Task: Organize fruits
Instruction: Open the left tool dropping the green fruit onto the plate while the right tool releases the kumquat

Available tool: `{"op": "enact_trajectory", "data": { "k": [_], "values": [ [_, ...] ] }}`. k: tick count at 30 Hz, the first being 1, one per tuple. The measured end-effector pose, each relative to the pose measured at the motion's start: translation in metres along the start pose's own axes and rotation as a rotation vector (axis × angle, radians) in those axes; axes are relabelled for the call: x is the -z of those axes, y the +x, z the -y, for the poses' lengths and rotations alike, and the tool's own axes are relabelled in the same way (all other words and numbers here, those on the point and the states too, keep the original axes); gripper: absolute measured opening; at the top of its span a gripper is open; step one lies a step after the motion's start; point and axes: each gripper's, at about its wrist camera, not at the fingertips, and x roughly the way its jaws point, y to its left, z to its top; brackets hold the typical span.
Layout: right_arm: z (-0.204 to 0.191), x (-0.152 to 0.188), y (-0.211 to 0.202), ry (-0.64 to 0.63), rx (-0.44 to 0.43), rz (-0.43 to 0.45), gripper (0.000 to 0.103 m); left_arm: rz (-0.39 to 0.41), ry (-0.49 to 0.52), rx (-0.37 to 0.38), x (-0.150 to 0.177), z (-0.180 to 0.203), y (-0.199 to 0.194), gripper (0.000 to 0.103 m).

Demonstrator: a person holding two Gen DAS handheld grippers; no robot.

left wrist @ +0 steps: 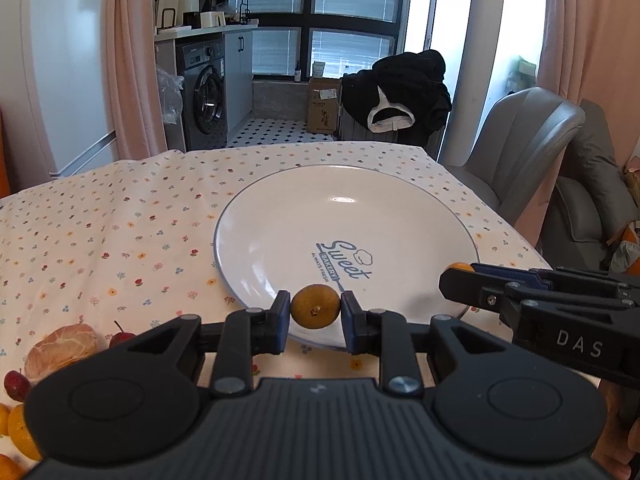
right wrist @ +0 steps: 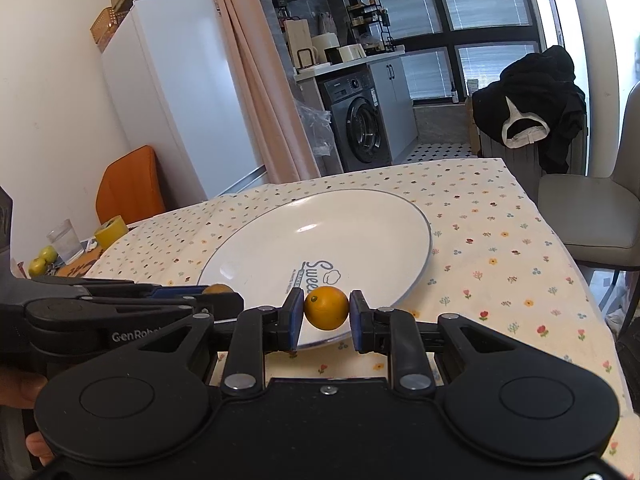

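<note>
A brownish fruit (left wrist: 315, 306) is sitting pinched between the left gripper (left wrist: 315, 312) fingers, low centre of the left view, over the near rim of the plate (left wrist: 280, 216). The right gripper (right wrist: 326, 312) is clamping an orange (right wrist: 326, 307) over the same rim. Each gripper is hiding most of the other's fruit. More fruit (left wrist: 16, 424) is lying cut off at the lower left on the bench (left wrist: 100, 232).

Plate (left wrist: 280, 216) interior lying bare, offering open passage. Right gripper (left wrist: 460, 276) crowding plate's near right rim; left gripper (left wrist: 315, 312) sitting at near rim. Cloth left of plate lying unobstructed.
</note>
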Motion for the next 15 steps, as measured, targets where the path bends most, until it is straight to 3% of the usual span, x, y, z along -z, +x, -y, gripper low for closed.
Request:
{"op": "enact_trajectory", "data": {
  "k": [13,15],
  "values": [
    [-0.004,-0.002,0.011,-0.014,0.006,-0.029,0.023,-0.002,-0.012,0.006,-0.001,-0.003,-0.005,0.028],
    [-0.006,-0.004,0.012,-0.015,0.002,-0.037,0.028,-0.001,-0.016,0.006,-0.002,-0.004,-0.009,0.029]
  ]
}}
